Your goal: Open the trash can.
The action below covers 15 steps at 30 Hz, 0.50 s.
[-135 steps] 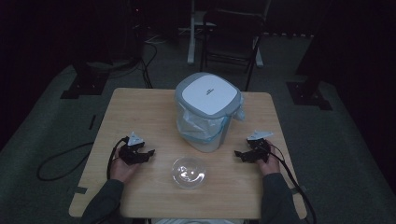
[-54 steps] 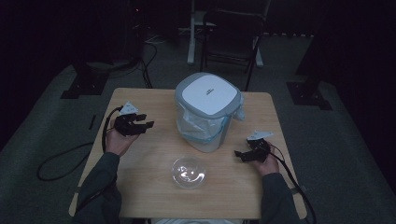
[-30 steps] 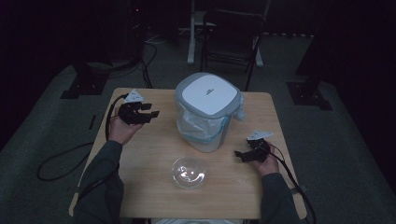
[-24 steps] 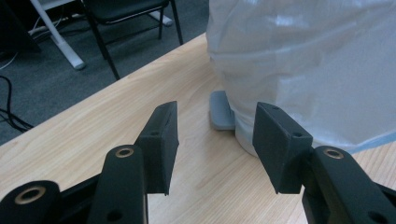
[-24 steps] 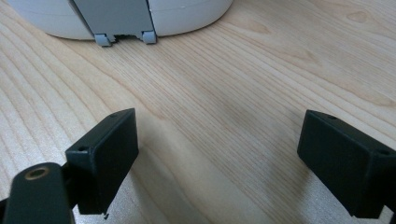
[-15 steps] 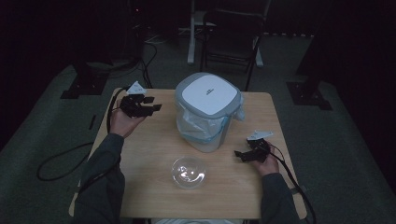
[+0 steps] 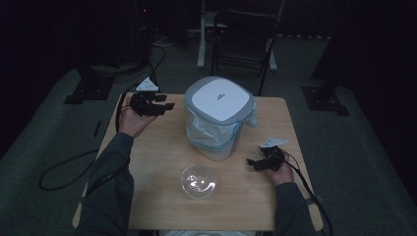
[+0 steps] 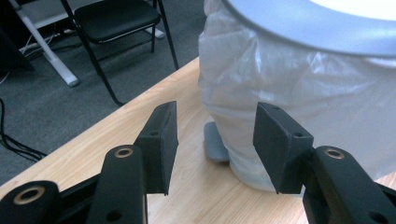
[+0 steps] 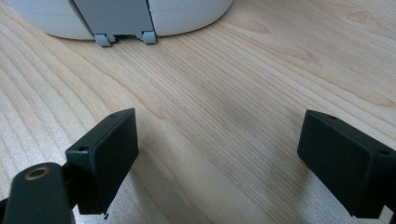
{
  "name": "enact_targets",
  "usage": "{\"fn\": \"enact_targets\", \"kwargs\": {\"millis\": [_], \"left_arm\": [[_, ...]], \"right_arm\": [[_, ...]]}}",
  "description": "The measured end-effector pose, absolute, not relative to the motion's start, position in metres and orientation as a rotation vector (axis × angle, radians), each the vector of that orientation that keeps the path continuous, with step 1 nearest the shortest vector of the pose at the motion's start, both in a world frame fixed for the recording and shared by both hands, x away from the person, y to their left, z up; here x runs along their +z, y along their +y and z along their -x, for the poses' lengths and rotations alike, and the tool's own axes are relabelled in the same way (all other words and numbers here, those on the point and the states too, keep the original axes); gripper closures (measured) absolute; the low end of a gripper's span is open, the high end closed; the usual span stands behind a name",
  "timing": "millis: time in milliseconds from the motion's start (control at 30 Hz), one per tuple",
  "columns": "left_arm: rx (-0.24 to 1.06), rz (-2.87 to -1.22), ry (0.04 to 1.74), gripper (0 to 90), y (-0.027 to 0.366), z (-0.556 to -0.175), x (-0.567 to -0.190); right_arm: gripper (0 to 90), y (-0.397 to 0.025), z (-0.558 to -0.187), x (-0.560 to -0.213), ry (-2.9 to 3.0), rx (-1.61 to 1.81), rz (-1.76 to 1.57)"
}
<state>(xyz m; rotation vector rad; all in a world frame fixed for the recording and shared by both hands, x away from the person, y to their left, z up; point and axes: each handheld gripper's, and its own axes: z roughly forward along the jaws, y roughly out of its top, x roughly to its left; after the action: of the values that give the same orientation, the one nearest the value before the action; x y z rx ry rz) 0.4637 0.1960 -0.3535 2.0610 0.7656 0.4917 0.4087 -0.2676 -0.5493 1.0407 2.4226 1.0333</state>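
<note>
The left gripper (image 7: 164, 104) is held wide open beside the round grey-lidded bin (image 7: 219, 120) lined with crinkly plastic. The right gripper (image 7: 253, 163) is spread wide over the smooth wooden table (image 7: 157, 147).

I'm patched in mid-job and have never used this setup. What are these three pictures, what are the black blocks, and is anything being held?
No robot arm here: a person at a wooden table holds a hand tool with two black jaws in each hand. The high view looks down from above the person's side. There the left gripper is raised near the bin, and the right gripper sits low near the table's right edge.

The other two pictures come from cameras riding on the tools, so the black blocks at the bottom are each tool's own jaws. Both pairs stand open with nothing between them.

On the table: a lidded bin with a plastic liner, and a clear glass bowl nearer the person. The left gripper view faces the bin's side; the right gripper view looks along the tabletop at its base.
</note>
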Motion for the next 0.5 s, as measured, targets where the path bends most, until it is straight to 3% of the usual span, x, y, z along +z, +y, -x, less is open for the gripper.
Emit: {"fn": "enact_targets", "kwargs": {"millis": [500], "left_arm": [[0.465,-2.033,0.776,54.4,0.19,-0.475,-0.337]], "right_arm": [[11.6,-0.268,-0.409,-0.549,2.423,1.033,-1.041]]}}
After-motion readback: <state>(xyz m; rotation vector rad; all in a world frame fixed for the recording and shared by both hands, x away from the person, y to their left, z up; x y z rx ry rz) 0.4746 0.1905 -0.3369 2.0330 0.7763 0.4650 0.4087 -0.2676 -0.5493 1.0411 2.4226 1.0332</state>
